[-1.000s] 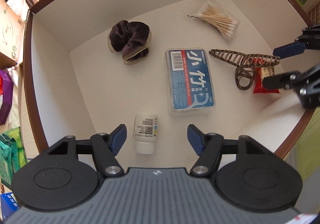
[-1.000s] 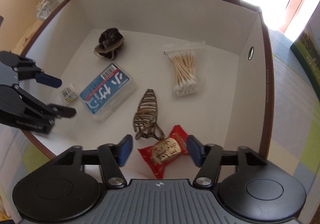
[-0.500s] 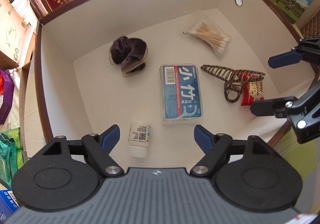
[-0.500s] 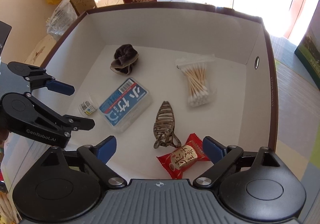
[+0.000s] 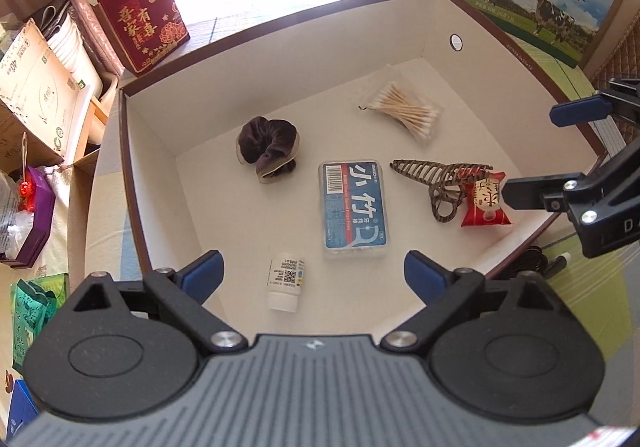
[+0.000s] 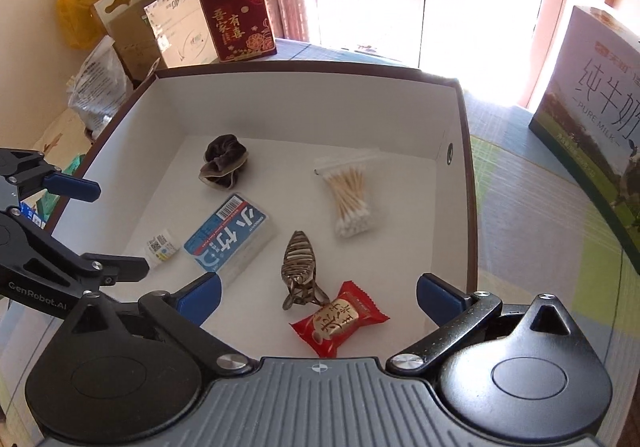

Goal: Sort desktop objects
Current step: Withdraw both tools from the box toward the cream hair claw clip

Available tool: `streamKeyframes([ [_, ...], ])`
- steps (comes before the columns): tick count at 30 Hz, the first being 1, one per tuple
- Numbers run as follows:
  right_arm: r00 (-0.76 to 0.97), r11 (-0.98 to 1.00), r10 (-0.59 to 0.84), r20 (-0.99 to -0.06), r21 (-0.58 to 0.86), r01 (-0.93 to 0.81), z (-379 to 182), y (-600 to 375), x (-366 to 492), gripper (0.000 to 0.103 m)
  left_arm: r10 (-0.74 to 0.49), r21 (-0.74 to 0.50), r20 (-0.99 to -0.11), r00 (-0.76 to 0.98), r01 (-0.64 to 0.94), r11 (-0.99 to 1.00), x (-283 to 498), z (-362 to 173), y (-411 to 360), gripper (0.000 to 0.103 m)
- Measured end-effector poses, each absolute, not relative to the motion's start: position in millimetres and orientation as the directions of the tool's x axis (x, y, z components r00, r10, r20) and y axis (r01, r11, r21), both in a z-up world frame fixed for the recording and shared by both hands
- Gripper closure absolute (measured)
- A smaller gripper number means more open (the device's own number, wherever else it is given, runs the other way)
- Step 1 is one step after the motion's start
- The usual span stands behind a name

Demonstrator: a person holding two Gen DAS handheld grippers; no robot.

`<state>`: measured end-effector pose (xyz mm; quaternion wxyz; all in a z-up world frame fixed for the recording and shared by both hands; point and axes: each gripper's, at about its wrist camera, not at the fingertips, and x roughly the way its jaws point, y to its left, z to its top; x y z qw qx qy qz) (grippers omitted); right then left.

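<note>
Both tools above white box [image 5: 152, 183], pads apart and still widening, nothing between them

Left tool [image 5: 314, 273] over box's near edge, toward its left corner; small white bottle [image 5: 285, 279] lies on box floor straight ahead, cap toward tool, long axis running along tool's line

Right tool [image 6: 318, 297] over near edge toward right corner; red snack packet [image 6: 338, 321] directly ahead, long axis crosswise, touching striped hair claw [image 6: 300, 267]

Judgement: each piece lies nearest its own tool; bottle would need pads closing across its width

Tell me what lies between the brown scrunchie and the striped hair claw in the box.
The blue floss-pick case lies between the scrunchie and the hair claw, flat on the box floor. Both wrist views show it.
</note>
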<state>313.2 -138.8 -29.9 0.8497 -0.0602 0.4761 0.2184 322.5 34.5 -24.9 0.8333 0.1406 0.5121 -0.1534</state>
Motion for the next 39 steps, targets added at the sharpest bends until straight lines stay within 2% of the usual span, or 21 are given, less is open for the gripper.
streamKeyframes([
  [19,0.533,0.917,0.313,-0.786,0.103,-0.386,3,-156,265,0.002,-0.1,0.101,-0.847,0.522,0.343,0.934,269,12,48,0.004],
  [28,0.563,0.912,0.319,-0.762,0.084,-0.402,7,-158,224,0.002,-0.116,0.092,-0.814,0.569,0.323,0.942,229,24,52,0.004],
  [39,0.61,0.936,0.289,-0.738,0.083,-0.343,-7,-180,166,0.002,-0.149,0.054,-0.791,0.593,0.311,0.949,175,20,52,0.004],
])
